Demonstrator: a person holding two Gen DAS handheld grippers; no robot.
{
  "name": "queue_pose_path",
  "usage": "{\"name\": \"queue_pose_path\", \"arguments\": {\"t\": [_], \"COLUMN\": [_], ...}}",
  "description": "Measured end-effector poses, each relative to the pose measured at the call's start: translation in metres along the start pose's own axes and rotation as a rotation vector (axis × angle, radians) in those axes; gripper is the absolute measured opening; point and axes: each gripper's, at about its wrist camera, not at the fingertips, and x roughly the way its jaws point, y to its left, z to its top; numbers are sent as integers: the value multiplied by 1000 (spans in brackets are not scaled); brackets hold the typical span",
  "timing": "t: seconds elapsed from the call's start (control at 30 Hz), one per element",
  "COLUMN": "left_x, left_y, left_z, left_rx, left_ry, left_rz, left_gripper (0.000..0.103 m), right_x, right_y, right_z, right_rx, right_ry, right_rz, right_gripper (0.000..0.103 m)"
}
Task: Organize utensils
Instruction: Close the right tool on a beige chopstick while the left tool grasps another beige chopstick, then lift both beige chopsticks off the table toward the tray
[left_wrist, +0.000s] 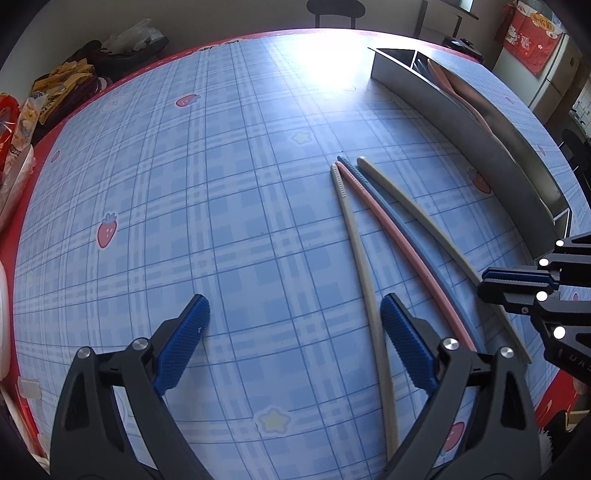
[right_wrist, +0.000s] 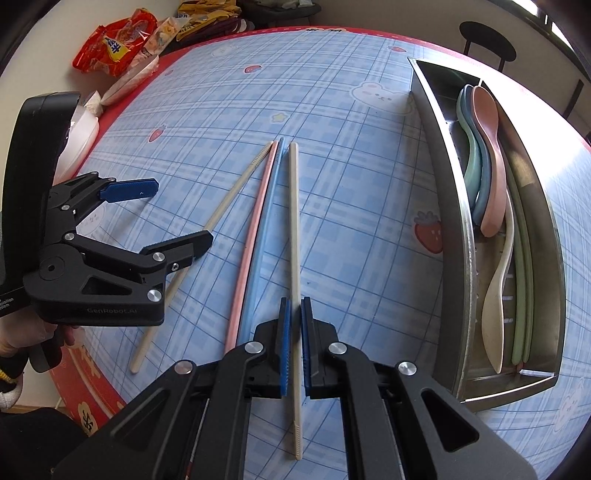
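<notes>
Right gripper (right_wrist: 294, 343) has its blue pads pressed narrow around a beige chopstick (right_wrist: 294, 221) lying on the blue plaid tablecloth (right_wrist: 351, 166). Just left of that stick lie a blue chopstick (right_wrist: 264, 229) and a pink chopstick (right_wrist: 255, 229), touching along their lengths, with a second beige chopstick (right_wrist: 221, 210) angled further left. Left gripper (left_wrist: 295, 343) hovers over this one, fingers spread wide. At far right, a steel tray (right_wrist: 465, 258) holds stacked spoons (right_wrist: 487, 158) and green chopsticks (right_wrist: 524, 277).
</notes>
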Motion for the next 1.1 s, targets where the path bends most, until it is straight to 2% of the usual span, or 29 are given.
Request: {"name": "queue_pose_path", "arguments": {"t": [0.07,0.13,0.17,0.2,0.23,0.4,0.6,0.83,0.97,1.1], "left_x": [-4,-8,-9,-10,-11,-13,-16,-20,-22,-38], "left_y": [5,8,10,11,13,28,46,48,57,62], "left_z": [0,-1,-1,-1,-2,-11,-27,-36,-39,-45], "left_rx": [-12,-14,-13,-14,-21,-103,-206,-241,-292,-303], "left_ry": [-9,-16,-15,-13,-10,-17,-33,-51,-41,-66], "left_rz": [8,13,16,18,16,-64,-168,-198,-237,-260], "left_gripper": [73,45,35,18,15,10,10,12,10,10], "right_x": [0,-1,-1,-1,-1,-1,-1,0,-2,-18], "right_y": [0,-1,-1,-1,-1,-2,-3,9,4,5], "right_z": [0,0,0,0,0,0,-1,-2,0,0], "right_rx": [2,3,4,4,4,5,10,-33,4,14], "right_ry": [-2,-3,-3,-3,-3,-5,-12,-25,-16,-65], "right_rz": [1,2,3,3,3,2,-5,-68,-34,10], "right_gripper": [6,6,6,6,6,6,6,6,6,6]}}
